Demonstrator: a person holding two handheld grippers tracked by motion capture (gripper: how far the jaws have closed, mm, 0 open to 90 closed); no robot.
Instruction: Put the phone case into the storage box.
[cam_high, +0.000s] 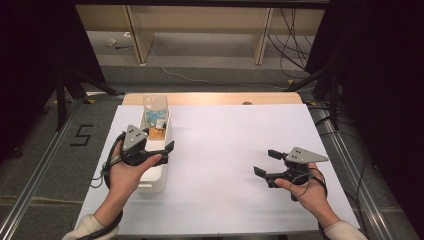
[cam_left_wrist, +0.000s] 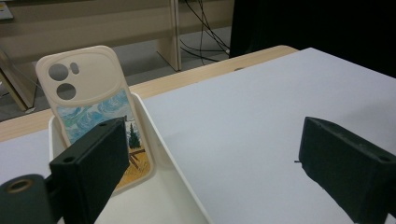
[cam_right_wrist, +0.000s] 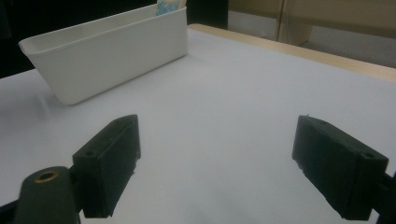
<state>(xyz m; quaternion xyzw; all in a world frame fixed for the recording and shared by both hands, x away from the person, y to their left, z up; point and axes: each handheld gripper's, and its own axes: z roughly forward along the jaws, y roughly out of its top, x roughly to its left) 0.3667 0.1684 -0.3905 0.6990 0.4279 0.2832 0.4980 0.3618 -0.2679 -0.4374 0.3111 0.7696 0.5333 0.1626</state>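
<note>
Leaning upright against the far end wall of a long white bin (cam_high: 159, 172), a phone case (cam_high: 155, 116) stands with its camera cut-outs at the top and a painted scene of blue swirls over yellow across its back. That bin lies lengthwise near the left edge of the white sheet that covers the bench (cam_high: 235, 145), with a strip of bare wood showing along the far side.

In the high view the left gripper (cam_high: 167, 150) hangs over the middle of the bin, held in the left hand (cam_high: 125, 172), well short of the case. Its jaws are spread wide and nothing sits between them. From the left gripper view one jaw stands in front of the case's lower part inside the bin while the other stands over the bare white sheet outside it, so the bin's side wall runs between the two; the phone case (cam_left_wrist: 93, 107) rises beyond them, untouched.

The right gripper (cam_high: 267, 162) rests low over the right half of the sheet in the right hand (cam_high: 310, 192), well apart from the bin. Its jaws are released too, spread wide with only the white surface between them. In the right gripper view the bin (cam_right_wrist: 112, 56) lies farther off to the upper left, and a sliver of the blue case peeks above its far rim
</note>
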